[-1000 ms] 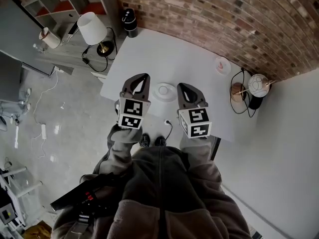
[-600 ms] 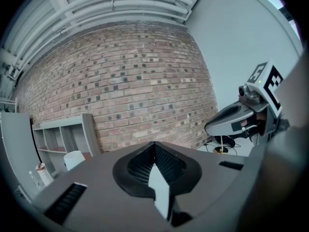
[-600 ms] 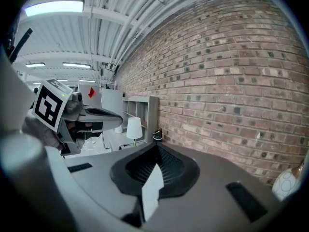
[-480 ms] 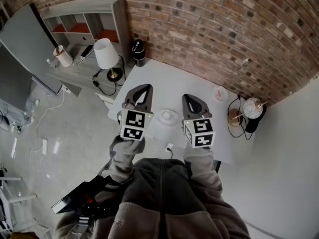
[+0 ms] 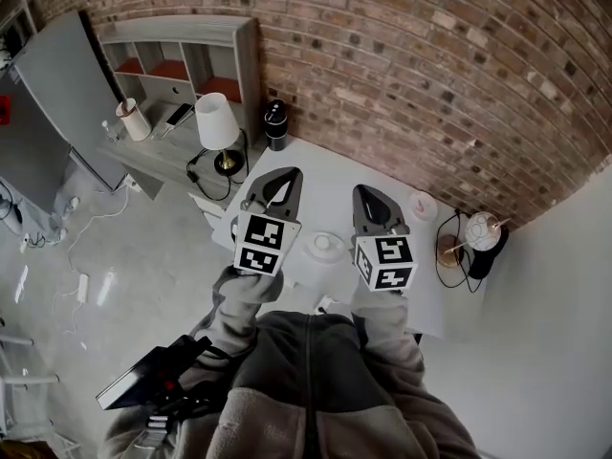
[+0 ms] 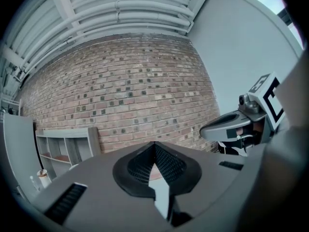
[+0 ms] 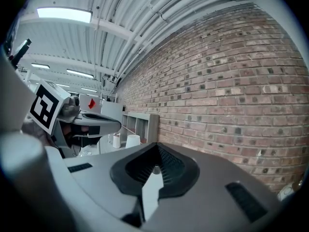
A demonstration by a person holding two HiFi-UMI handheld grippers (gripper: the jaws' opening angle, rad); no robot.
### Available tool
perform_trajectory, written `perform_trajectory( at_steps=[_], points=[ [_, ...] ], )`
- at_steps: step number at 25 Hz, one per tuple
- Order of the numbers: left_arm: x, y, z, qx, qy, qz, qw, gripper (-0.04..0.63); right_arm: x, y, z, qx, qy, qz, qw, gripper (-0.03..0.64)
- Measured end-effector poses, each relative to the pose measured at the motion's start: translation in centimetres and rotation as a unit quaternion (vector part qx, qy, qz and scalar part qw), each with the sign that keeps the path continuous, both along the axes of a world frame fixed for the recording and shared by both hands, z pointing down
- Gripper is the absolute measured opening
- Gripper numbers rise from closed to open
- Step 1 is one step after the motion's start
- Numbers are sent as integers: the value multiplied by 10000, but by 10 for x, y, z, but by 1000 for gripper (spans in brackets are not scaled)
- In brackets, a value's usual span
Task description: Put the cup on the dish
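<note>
In the head view a small white cup (image 5: 323,242) stands on a white dish (image 5: 308,259) near the front of the white table (image 5: 330,175). My left gripper (image 5: 284,182) hangs above the table to the left of the dish, shut and empty. To the dish's right my right gripper (image 5: 369,196) is held level, also shut with nothing in it. Both gripper views look over the shut jaws, left gripper (image 6: 155,148) and right gripper (image 7: 155,150), at the brick wall. Neither of them shows the cup or the dish.
A second small dish (image 5: 422,206) with something pink lies at the table's right rear. A round globe lamp (image 5: 483,229) and cables stand beside it. At the left rear stand a black speaker (image 5: 276,124), a white shade lamp (image 5: 216,122) and a grey shelf unit (image 5: 182,60).
Both grippers have risen together from just above the table, staying shut. The head view has tilted up, so more of the brick wall shows and the table looks smaller.
</note>
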State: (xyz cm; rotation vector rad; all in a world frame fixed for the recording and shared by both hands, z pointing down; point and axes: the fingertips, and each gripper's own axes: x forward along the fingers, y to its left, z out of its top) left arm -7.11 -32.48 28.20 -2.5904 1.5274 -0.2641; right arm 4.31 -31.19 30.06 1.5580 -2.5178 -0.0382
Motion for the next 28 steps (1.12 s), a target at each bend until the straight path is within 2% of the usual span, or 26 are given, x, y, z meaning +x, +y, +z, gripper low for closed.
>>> perform_trajectory(
  at_steps=[5, 11, 28],
  points=[
    [-3, 0, -10, 161, -166, -81, 9997, 6, -4, -2, -10, 61, 121, 42, 9999, 2],
    [-2, 0, -12, 240, -255, -117, 9993, 6, -6, -2, -27, 302, -165, 37, 9994, 2],
    [-2, 0, -6, 257, -207, -112, 9994, 6, -10, 2, -26, 407, -60, 35, 9991, 2]
  ],
)
